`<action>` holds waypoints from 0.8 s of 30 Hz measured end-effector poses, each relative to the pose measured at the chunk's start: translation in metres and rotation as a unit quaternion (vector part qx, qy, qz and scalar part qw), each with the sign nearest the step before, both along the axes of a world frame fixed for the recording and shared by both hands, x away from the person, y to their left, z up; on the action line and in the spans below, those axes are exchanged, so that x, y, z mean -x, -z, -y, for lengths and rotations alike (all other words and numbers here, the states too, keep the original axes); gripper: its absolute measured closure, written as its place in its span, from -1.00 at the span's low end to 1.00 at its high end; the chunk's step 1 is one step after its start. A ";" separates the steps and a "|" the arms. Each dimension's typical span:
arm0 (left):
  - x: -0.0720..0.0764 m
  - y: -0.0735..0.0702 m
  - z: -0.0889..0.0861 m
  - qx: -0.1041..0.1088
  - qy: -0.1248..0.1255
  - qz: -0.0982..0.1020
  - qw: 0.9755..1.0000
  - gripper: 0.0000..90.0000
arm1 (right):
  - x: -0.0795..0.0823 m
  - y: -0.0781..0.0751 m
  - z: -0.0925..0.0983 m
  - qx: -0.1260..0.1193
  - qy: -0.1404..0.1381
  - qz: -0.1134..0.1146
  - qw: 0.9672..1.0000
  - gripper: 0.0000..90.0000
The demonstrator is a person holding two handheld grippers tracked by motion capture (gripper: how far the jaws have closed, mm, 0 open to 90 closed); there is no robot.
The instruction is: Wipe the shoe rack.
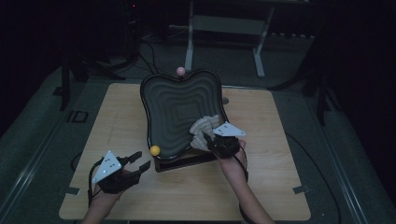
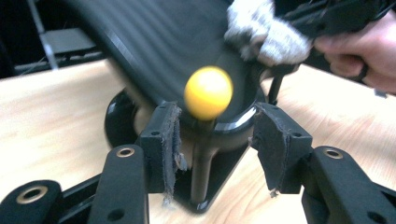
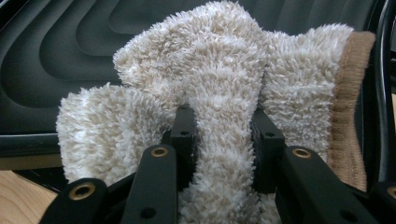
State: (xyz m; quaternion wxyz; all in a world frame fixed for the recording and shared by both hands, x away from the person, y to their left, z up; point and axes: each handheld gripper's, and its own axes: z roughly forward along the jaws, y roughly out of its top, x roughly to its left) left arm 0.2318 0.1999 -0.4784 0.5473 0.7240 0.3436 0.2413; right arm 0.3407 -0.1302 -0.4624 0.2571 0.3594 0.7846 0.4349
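A black ridged tray (image 1: 177, 102) leans tilted on a black stand (image 1: 187, 162) in the middle of the wooden table (image 1: 280, 154). A yellow ball (image 1: 154, 150) tops a post at the stand's near left corner, and a pink ball (image 1: 180, 71) sits at the tray's far edge. My left gripper (image 1: 142, 159) is open just short of the yellow ball (image 2: 208, 92), which stands above and beyond its pads (image 2: 163, 140) without touching them. My right gripper (image 3: 222, 135) is shut on a fluffy cream cloth (image 3: 224, 70) and holds it against the tray's lower right part (image 1: 203, 126).
The stand's post and foot (image 2: 205, 196) rise right behind the left jaws. A hand (image 2: 359, 51) holding the right gripper reaches in beside the tray. Bare wood lies left and right of the stand. Dark floor, cables and a metal frame (image 1: 224, 28) surround the table.
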 end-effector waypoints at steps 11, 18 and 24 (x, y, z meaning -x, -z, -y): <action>-0.027 0.002 0.018 -0.029 -0.007 -0.012 0.999 0.15 | 0.000 0.000 0.001 -0.002 -0.002 0.000 1.000 0.52; -0.032 0.004 0.027 -0.054 -0.016 -0.006 0.998 0.21 | -0.002 -0.002 0.002 -0.006 -0.006 -0.009 1.000 0.51; -0.033 0.005 0.030 -0.061 -0.017 0.000 0.998 0.25 | -0.002 -0.002 0.001 -0.005 -0.006 -0.010 1.000 0.51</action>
